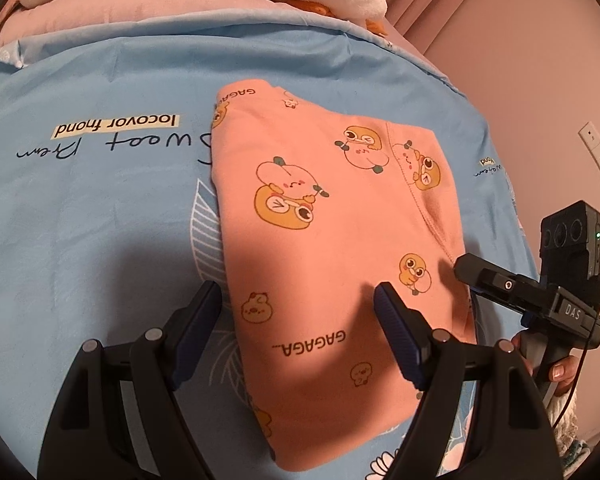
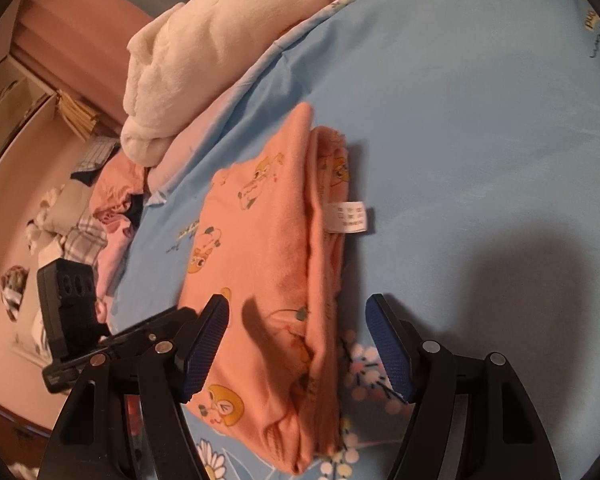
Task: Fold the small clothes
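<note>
The folded orange garment (image 1: 332, 248) lies flat on the blue bed sheet (image 1: 100, 208), toward the bed's far edge, where a white plush blanket (image 2: 204, 48) is heaped. The left hand-held gripper (image 1: 298, 300) and the right hand-held gripper (image 2: 298, 316) both hover spread, pinching nothing.

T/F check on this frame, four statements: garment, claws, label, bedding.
1. The orange garment lies folded on a blue sheet. True.
2. The left claw is clamped on the garment. False: its jaws stand open, gripping nothing.
3. A white care label sticks out of the garment's folded edge. True.
4. The right claw holds the white fluffy blanket. False: it is open and empty; the blanket lies far from it.
</note>
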{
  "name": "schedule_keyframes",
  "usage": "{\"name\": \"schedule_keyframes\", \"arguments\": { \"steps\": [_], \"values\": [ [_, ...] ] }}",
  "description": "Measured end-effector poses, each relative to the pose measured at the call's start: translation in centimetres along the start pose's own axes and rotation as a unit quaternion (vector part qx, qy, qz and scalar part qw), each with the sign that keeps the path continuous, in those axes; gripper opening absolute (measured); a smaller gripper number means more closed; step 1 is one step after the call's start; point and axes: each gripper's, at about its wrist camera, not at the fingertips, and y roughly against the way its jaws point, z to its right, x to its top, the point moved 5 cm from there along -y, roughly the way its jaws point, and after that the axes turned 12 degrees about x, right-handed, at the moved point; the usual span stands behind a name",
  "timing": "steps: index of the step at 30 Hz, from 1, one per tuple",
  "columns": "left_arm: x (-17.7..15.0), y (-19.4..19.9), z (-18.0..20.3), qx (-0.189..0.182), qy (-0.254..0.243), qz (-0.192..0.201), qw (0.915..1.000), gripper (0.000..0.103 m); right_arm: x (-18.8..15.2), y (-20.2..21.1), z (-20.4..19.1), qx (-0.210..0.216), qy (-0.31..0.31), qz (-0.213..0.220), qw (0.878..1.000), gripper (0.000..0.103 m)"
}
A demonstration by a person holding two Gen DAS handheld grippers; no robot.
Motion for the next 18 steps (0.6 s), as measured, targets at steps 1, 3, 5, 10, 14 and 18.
{"name": "schedule_keyframes", "arguments": {
  "steps": [1, 3, 5, 10, 14, 18],
  "values": [
    [0.0, -0.1, 0.1, 0.001, -0.003, 0.000, 1.0000, 0.079, 0.1, -0.2, -0.1, 0.001, 0.002, -0.002, 1.000, 0.071],
    [0.0, -0.2, 0.3, 0.003, -0.007, -0.001, 1.0000, 0.079, 0.2, -0.7, -0.3, 0.002, 0.007, -0.007, 1.000, 0.071],
    [0.0, -0.3, 0.5, 0.003, -0.010, -0.001, 0.9999, 0.079, 0.3, -1.1, -0.4, 0.004, 0.010, -0.011, 1.000, 0.071],
    [0.0, -0.5, 0.9, 0.007, -0.020, 0.000, 0.9998, 0.079, 0.4, -2.0, -0.7, -0.001, 0.020, -0.018, 1.000, 0.071],
    [0.1, -0.7, 1.0, 0.006, -0.023, 0.000, 0.9997, 0.080, 0.6, -2.1, -0.5, 0.003, 0.020, -0.014, 1.000, 0.071],
    [0.3, -1.0, 1.2, 0.008, -0.027, 0.002, 0.9996, 0.081, 0.6, -2.2, -0.5, 0.001, 0.026, -0.008, 1.000, 0.069]
  ]
}}
